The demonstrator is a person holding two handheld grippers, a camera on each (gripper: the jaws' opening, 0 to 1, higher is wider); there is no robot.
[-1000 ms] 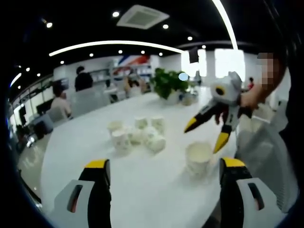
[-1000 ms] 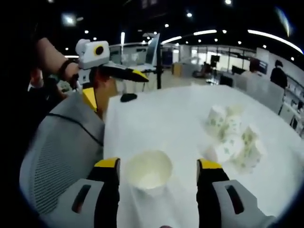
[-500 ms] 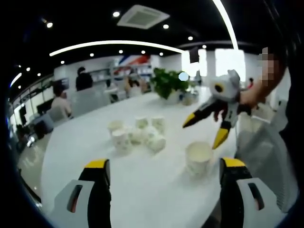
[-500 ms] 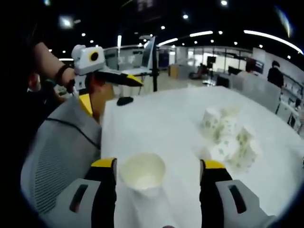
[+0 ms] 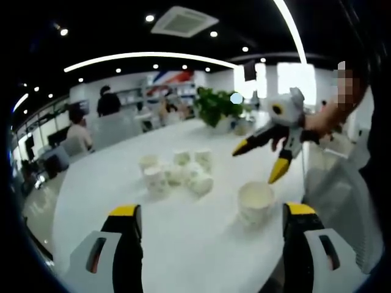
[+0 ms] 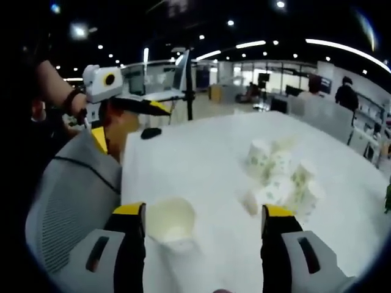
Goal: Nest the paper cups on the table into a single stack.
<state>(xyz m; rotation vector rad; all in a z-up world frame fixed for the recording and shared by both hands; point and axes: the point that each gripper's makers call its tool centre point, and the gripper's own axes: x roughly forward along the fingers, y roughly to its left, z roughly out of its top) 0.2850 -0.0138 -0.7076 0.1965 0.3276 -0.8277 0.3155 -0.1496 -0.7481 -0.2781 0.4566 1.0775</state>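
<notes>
A single paper cup stands upright, mouth up, near the edge of the white table. In the right gripper view the same cup sits low between the two jaws, just beside the left one and well apart from the right one; whether it touches that jaw I cannot tell. The right gripper has its jaws spread wide and grips nothing.

In the left gripper view the cup lies toward the right jaw, a little beyond its yellow tip and not touching it. The left gripper is also spread wide, with nothing between its jaws but bare tabletop.

Farther across the table lies a cluster of paper cups, some upright and some tipped on their sides, touching one another; in the right gripper view this cluster sits off to the right, well apart from the lone cup.

The right gripper hangs in the air above the lone cup in the left gripper view, its yellow-tipped jaws apart, held by a hand. The left gripper appears at the left of the right gripper view, jaws apart, above a grey mesh chair.

A potted plant stands at the table's far end, and people sit beyond it.
</notes>
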